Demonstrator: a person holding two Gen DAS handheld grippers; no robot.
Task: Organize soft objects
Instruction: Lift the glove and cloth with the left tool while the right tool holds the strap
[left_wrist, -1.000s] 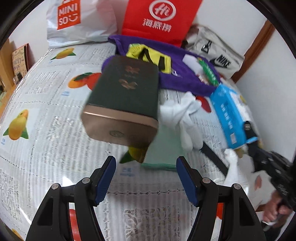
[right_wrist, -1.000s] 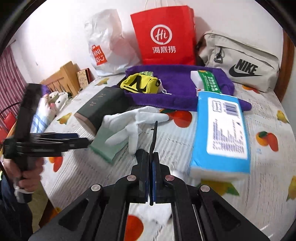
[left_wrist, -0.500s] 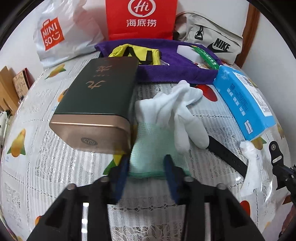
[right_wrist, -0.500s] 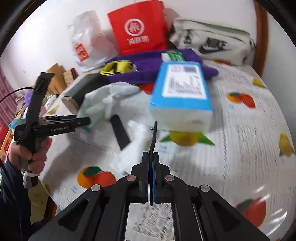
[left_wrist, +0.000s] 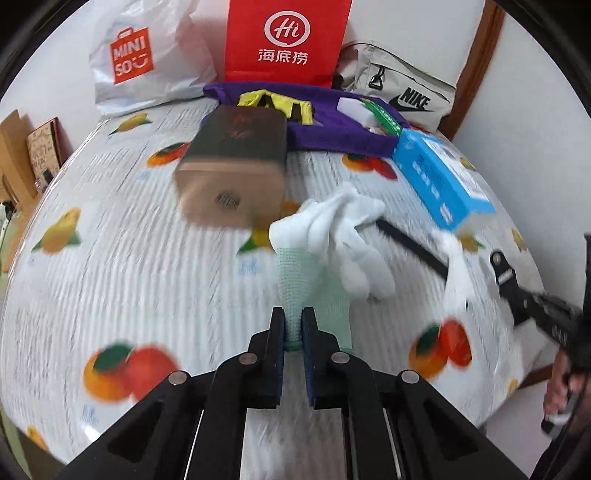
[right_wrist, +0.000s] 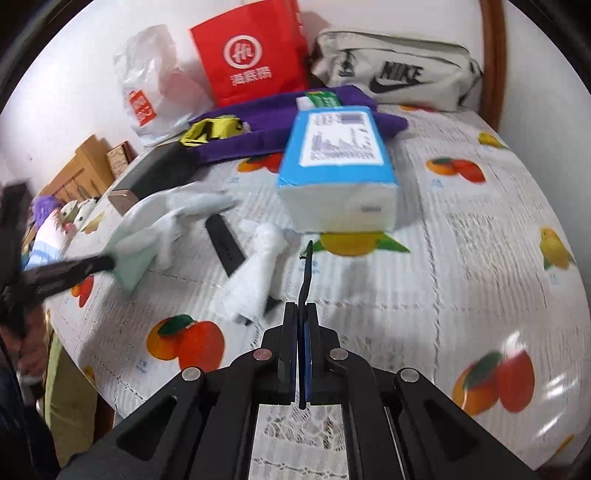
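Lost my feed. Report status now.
Left tongs shut on glove cuff. Right tongs shut on thin black strip. Brown box and black strap beside glove.

Left tongs (left_wrist: 293, 326) pinch the white glove's (left_wrist: 332, 236) green cuff.

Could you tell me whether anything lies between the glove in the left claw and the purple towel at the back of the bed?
Yes. The left claw grips the glove by its green cuff, and the dark box lies between it and the purple towel, slightly to the left.
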